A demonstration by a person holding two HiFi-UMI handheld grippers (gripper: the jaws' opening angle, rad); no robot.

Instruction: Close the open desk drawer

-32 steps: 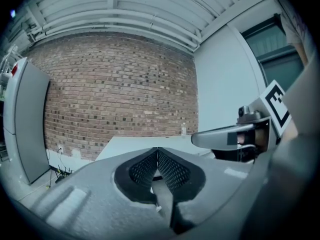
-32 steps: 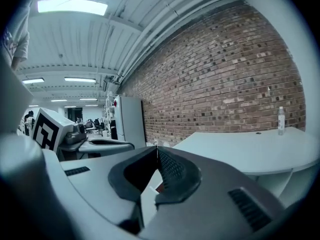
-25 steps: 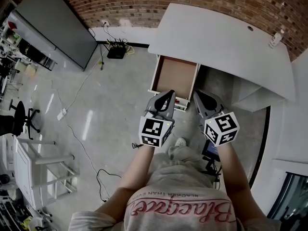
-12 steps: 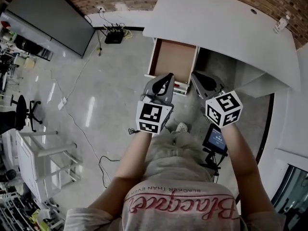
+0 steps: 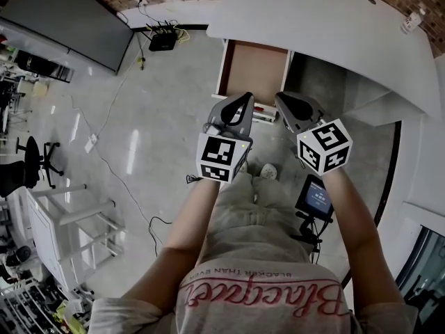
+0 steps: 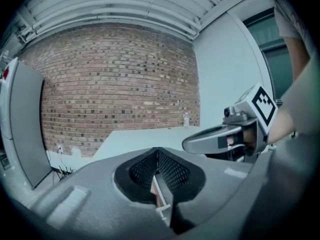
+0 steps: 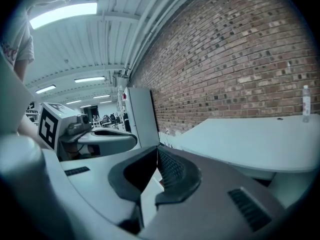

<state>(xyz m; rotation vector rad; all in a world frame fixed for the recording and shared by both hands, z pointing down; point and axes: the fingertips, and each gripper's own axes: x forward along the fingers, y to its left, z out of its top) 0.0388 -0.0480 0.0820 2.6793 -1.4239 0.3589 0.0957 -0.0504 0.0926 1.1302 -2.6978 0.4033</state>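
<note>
The open desk drawer (image 5: 253, 71) sticks out from under the white desk top (image 5: 327, 26), showing its bare brown bottom. My left gripper (image 5: 245, 98) is shut and holds nothing; its tip lies over the drawer's white front edge in the head view, and I cannot tell whether it touches. My right gripper (image 5: 280, 98) is also shut and empty, just right of the drawer's front corner. In the left gripper view the left gripper (image 6: 157, 152) points at the desk (image 6: 145, 138), with the right gripper's body at the right. The right gripper (image 7: 158, 148) shows meeting pads.
A small bottle (image 5: 411, 21) stands on the desk's far right. A grey board (image 5: 62, 19) leans at the left, with a black router (image 5: 161, 39) and cables by the brick wall. A screen on a stand (image 5: 316, 195) is near my right forearm. A white cart (image 5: 62, 221) stands at the left.
The person has stepped closer to the desk, so the drawer and desk sit higher in the head view. Both grippers moved forward with the body and stayed shut.
</note>
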